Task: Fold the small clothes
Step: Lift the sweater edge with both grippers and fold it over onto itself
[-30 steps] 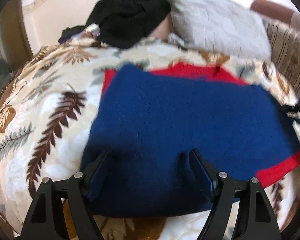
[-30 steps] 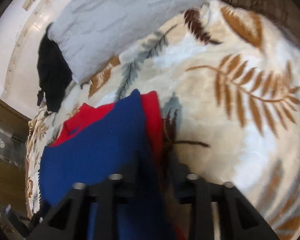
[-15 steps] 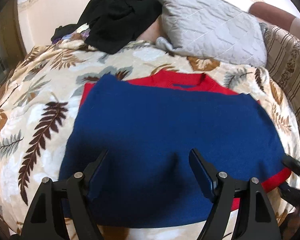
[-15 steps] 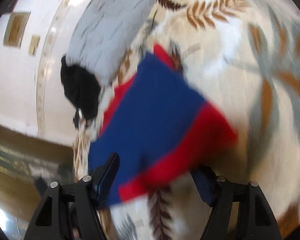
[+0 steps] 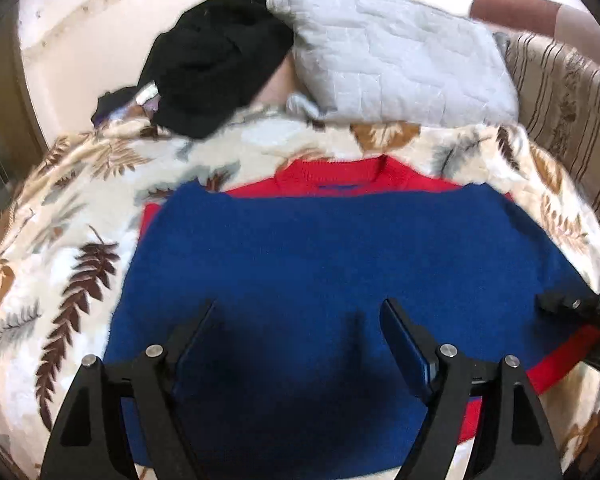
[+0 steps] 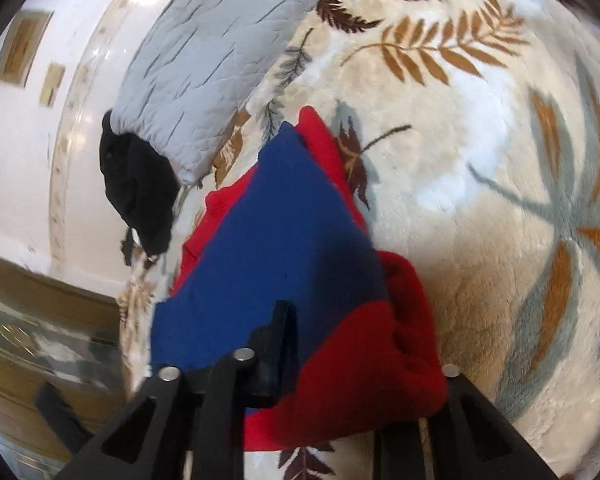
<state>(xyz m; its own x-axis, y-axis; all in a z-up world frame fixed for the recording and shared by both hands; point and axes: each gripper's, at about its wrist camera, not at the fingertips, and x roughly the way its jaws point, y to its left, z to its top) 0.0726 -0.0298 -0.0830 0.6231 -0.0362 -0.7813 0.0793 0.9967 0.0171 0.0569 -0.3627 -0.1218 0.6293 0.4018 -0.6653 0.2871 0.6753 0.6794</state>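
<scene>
Red sweater (image 6: 360, 364) corner now bunched in right claw (image 6: 356, 364).

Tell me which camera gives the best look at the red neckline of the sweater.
The left wrist view. There the red neckline lies in full sight at the far edge of the blue and red sweater. The right wrist view sees the sweater from the side, so only a red strip shows at that end and the collar shape cannot be made out.
</scene>
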